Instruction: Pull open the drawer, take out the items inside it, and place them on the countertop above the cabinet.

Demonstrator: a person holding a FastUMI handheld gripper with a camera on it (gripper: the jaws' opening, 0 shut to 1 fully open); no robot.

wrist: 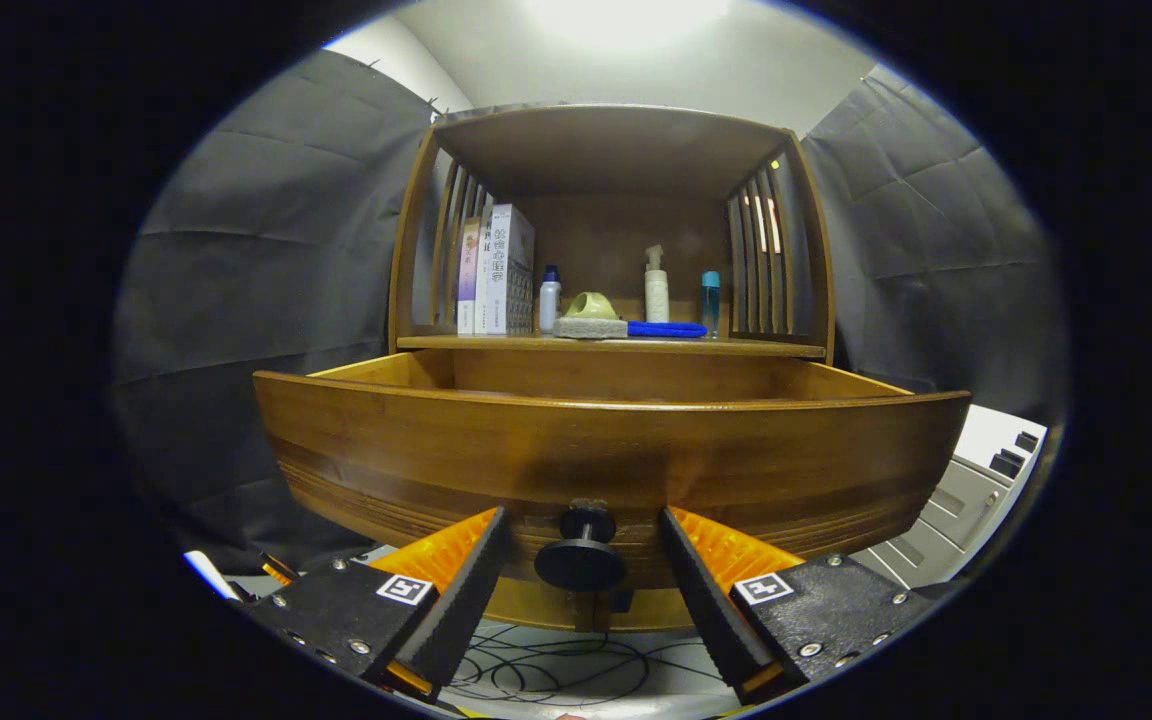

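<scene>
A wooden drawer (pixel 596 440) stands pulled out from the cabinet, its front panel close ahead of me. Its round dark knob (pixel 581 555) sits between my two fingers without either finger touching it. My gripper (pixel 584 545) is open, one finger on each side of the knob. The drawer's inside is hidden behind its front panel. Above it lies the countertop shelf (pixel 776 347), which carries a grey sponge (pixel 590 327), a blue cloth (pixel 666 329), a green object (pixel 591 304) and several bottles.
Books (pixel 496 270) stand at the shelf's left end, with slatted wooden sides and a wooden top around the shelf. Black cables (pixel 576 665) lie on the floor below the drawer. A grey cabinet (pixel 966 500) stands to the right.
</scene>
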